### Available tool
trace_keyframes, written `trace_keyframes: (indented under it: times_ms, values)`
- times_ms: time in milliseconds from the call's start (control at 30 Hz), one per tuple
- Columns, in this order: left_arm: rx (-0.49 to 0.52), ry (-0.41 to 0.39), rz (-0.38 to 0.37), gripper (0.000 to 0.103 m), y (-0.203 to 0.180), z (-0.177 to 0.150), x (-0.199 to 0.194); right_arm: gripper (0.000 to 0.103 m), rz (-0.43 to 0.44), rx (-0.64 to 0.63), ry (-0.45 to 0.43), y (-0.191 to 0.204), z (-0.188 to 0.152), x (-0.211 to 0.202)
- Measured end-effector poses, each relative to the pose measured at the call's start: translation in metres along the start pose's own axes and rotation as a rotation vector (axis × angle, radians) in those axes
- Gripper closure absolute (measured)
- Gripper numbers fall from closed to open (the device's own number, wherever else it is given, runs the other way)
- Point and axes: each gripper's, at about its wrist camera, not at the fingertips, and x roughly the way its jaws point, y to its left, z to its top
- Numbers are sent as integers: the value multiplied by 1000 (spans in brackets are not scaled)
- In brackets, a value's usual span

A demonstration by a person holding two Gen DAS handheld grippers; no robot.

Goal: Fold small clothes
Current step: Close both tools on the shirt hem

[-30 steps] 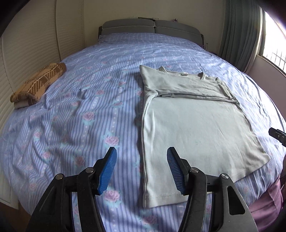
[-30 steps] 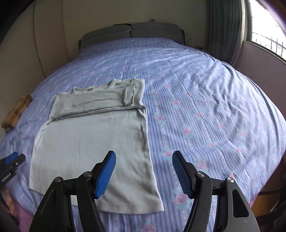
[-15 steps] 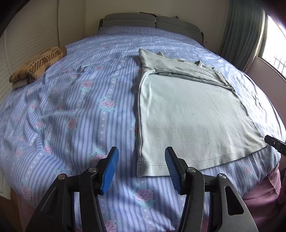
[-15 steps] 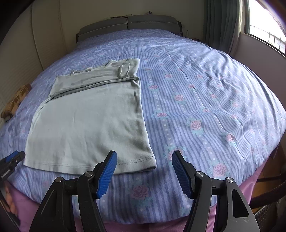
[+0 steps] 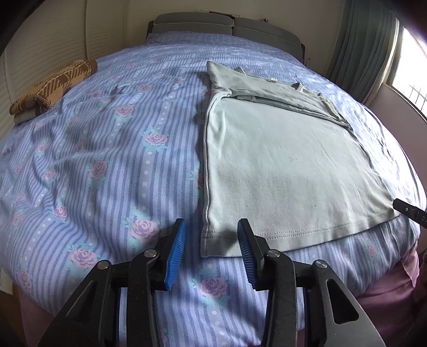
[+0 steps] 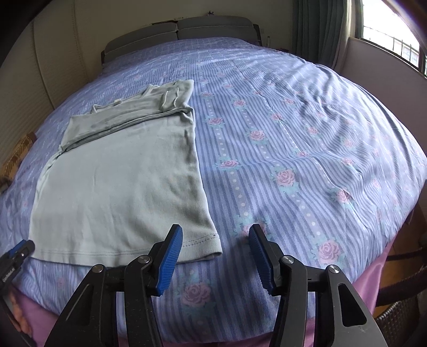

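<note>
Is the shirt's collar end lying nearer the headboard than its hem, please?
Yes, the shirt lies with its collar toward the headboard and its hem at the near edge.

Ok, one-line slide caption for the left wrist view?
Left gripper, jaws closing but not yet gripping, poised over the near hem corner of a pale green T-shirt on a floral bedspread.

A home bedroom is shown. Most of both views is filled by a bed covered with a blue striped, rose-printed spread, with a grey padded headboard at 12 o'clock. Green curtains and a bright window are seen at 2 o'clock, and a folded brown plaid blanket is laid at 10 o'clock.
</note>
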Motion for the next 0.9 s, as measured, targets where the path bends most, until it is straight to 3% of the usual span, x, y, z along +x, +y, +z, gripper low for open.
trace_keyframes:
  times_ms: [133,200,367,667,767,900]
  values:
    - [1,9,6,68,0,-2,3,51,25,4,10,-1,0,3]
    - [2,10,11,71,-1,-2,3,66,40,11,21,-3,0,5]
    - [16,24,-7,89,-5,-5,5,82,88,39,42,-7,0,8]
    - [15,21,-28,95,-6,-6,4,82,137,69,76,-11,-2,9]
    - [13,21,-32,95,-6,-6,3,94,164,69,93,-9,-3,11]
    - [11,10,-35,95,-7,-4,-2,96,170,85,60,-12,-2,3]
